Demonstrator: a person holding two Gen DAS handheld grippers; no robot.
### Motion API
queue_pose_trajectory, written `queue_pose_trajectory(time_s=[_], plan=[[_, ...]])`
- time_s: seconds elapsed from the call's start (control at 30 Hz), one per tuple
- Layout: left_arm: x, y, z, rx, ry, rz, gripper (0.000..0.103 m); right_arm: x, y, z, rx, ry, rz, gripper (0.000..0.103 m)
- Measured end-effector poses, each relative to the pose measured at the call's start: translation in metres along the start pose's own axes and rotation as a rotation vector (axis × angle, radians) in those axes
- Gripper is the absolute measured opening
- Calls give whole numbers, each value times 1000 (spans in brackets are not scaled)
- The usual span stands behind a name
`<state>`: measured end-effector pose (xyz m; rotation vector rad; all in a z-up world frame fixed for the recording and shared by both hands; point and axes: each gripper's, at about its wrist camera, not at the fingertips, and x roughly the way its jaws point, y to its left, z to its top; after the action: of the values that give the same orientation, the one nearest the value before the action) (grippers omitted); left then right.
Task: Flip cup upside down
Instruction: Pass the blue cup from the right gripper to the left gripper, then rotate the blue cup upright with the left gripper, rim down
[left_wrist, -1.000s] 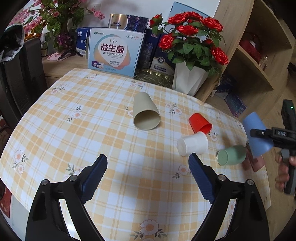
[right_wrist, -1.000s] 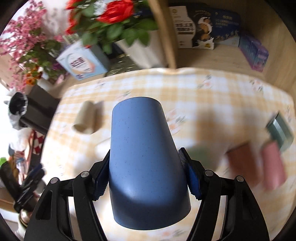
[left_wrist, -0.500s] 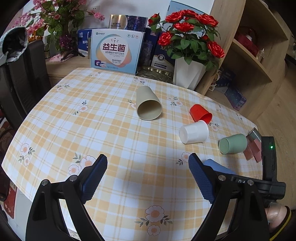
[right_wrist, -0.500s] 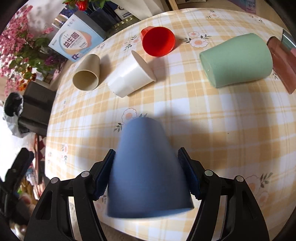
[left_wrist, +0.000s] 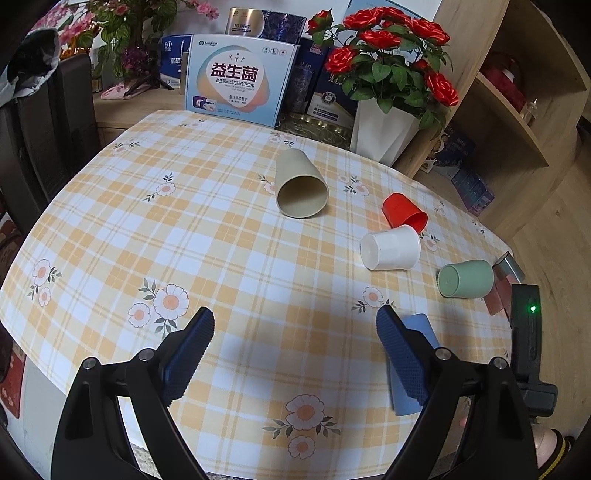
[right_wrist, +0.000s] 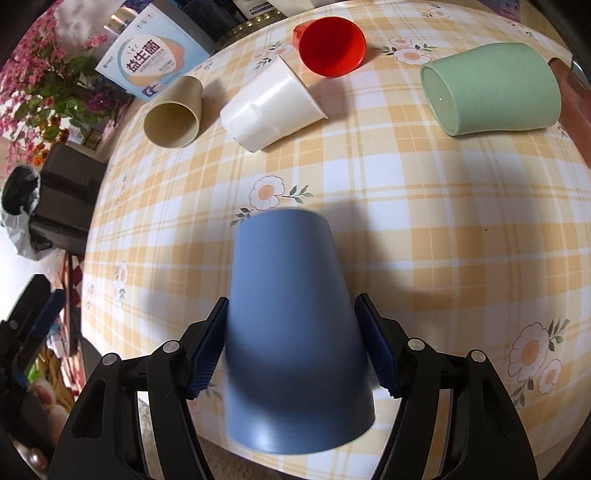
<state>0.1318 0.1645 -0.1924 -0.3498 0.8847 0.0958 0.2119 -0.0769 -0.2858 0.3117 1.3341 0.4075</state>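
My right gripper is shut on a blue cup, its closed base toward the camera and its mouth down toward the checked tablecloth. The blue cup also shows in the left wrist view, partly hidden behind my left gripper's right finger. My left gripper is open and empty above the table's near edge. On their sides lie a beige cup, a red cup, a white cup and a green cup.
At the table's far side stand a printed box and a white vase of red roses. A wooden shelf is on the right, a dark chair on the left. Small pink and grey items lie by the green cup.
The right gripper has carried the blue cup down from the air at the table's right side to just over the tablecloth near the front edge. The left gripper has shifted slightly.
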Motion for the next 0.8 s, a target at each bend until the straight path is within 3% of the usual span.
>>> queue_pose_trajectory(time_s=[0.1,0.2,0.27,0.3,0.5,0.67,0.8], plan=[[1,-1,0,3,10,-3,87,-11,-1,-1,-2,-2,47,68],[2,-6,1,17,19,-14,87,-36,-2,-2,-31,-91,56,73],[6,-10,1,16,42,-41,87,-54,-10,-1,-32,-152,48,84],[8,-12,0,14,56,-54,87,-63,-15,-2,-30,-187,34,89],[34,-45,-3,74,169,-107,87,-96,-53,-7,-14,-349,-108,89],[72,-72,0,40,349,-232,86,-99,-89,-8,34,-348,-171,89],[100,-89,2,44,434,-228,86,-103,-110,-9,75,-346,-190,89]])
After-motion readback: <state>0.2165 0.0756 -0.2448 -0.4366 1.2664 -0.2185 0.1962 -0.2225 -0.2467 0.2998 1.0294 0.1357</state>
